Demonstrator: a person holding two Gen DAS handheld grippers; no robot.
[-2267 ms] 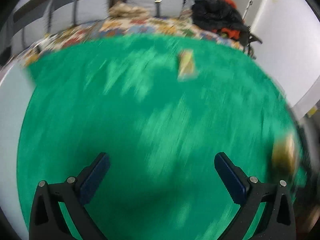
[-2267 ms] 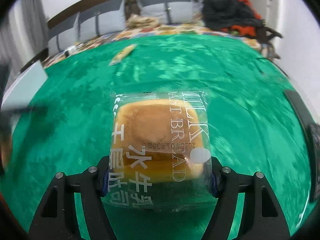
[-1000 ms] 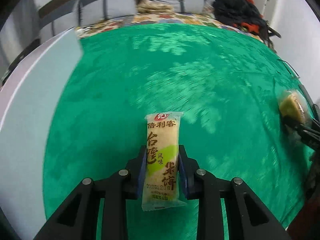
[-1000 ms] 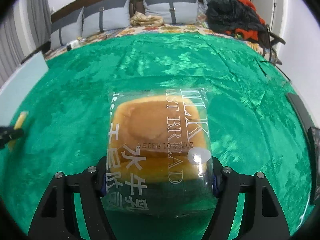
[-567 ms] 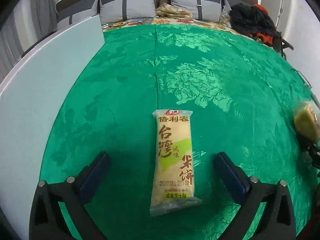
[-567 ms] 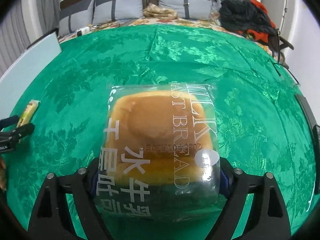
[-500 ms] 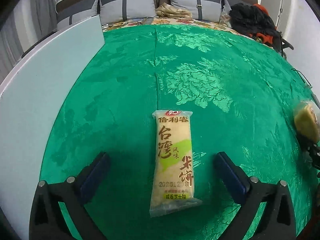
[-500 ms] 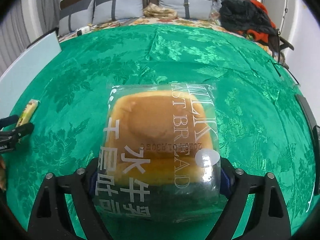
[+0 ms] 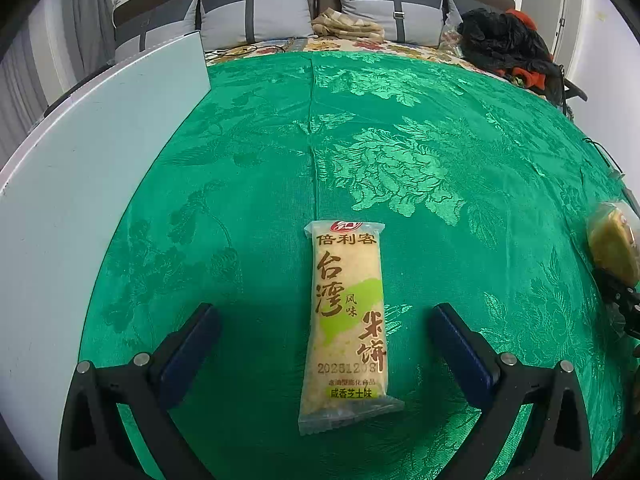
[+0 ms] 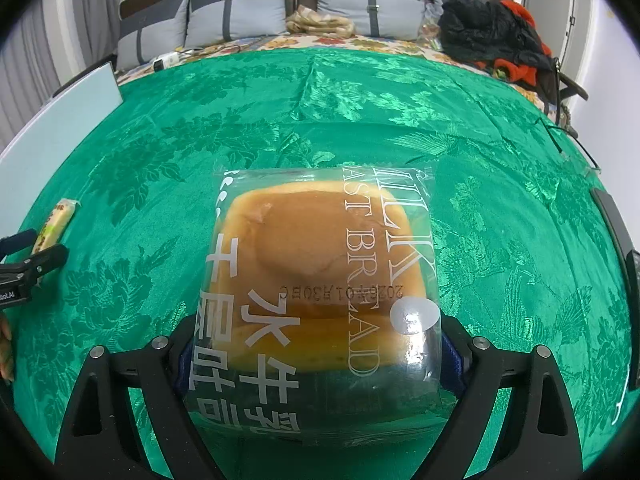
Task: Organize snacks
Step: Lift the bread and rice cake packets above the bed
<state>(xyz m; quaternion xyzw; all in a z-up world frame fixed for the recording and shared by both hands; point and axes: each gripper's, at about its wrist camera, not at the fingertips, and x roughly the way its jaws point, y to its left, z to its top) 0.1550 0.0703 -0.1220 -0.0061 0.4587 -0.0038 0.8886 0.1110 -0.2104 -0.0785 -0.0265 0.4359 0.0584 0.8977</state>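
Note:
A yellow rice cracker packet (image 9: pixel 346 320) lies flat on the green cloth (image 9: pixel 400 160), lengthwise between the wide-apart fingers of my left gripper (image 9: pixel 323 312), which is open and not touching it. A clear bag of milk toast bread (image 10: pixel 320 280) rests on the cloth between the fingers of my right gripper (image 10: pixel 318 332). Those jaws stand wide, the pads just outside the bag's film. The right wrist view also shows the rice cracker packet (image 10: pixel 54 224) and the left gripper's fingers (image 10: pixel 40 260) at far left. The bread (image 9: pixel 612 244) appears at the left view's right edge.
A pale white board (image 9: pixel 80 180) borders the cloth on the left. Grey pillows (image 10: pixel 232 20) and a heap of black and orange clothes (image 10: pixel 492 28) lie beyond the far edge. A dark flat object (image 10: pixel 616 232) and a thin cable (image 10: pixel 568 140) sit at the right.
The left jaws opened wide and let go of the rice cracker packet, which now lies on the cloth. The right jaws spread apart around the bread. Nothing has moved in the last half second.

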